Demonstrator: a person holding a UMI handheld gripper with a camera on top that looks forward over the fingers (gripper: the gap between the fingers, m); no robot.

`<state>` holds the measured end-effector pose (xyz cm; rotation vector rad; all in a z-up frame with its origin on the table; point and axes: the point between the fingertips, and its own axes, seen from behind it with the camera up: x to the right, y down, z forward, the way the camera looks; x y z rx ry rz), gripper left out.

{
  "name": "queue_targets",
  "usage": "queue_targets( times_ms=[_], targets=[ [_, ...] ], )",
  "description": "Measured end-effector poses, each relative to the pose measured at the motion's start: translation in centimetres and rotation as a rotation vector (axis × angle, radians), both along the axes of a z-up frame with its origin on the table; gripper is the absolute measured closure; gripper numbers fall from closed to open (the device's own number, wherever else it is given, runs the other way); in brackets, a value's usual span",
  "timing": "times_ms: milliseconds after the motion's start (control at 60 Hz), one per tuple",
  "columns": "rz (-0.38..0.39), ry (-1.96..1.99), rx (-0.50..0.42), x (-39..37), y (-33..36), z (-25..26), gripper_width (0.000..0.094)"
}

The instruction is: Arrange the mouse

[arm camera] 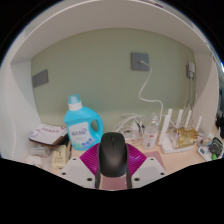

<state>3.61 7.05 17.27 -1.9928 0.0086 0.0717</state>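
A black computer mouse (113,152) is held between my two fingers, its nose pointing away from me and lifted above the desk. My gripper (113,164) is shut on it, with the magenta pads (88,161) pressing its left and right sides. The mouse hides the desk directly under it.
A blue detergent bottle (81,123) stands beyond the fingers to the left, with a box and papers (47,134) beside it. A white router with antennas (180,130) sits to the right. A white cable (148,95) hangs down the pale green wall.
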Motion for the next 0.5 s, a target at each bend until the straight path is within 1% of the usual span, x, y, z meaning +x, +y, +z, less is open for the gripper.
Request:
queue_targets(
  times_ms=[50,117,200,283,433,450,500],
  targets=[
    [-0.025,-0.018,-0.086,3.4,1.2,-4.8,0.0589],
    [-0.036,-0.034,-0.184,6.5,1.8,-10.2,0.0587],
    [-0.041,-0.052,-0.237,8.8,2.3,-14.4,0.0584],
    [-0.035,-0.046,-0.276,9.6,2.5,-16.8,0.0561],
    [-0.027,-0.037,-0.317,9.9,2.2,-18.4,0.0449],
    [-0.031,-0.042,-0.313,10.0,2.1,-18.2,0.0418],
    [-0.048,-0.073,-0.303,10.6,1.9,-17.6,0.0249]
  ],
)
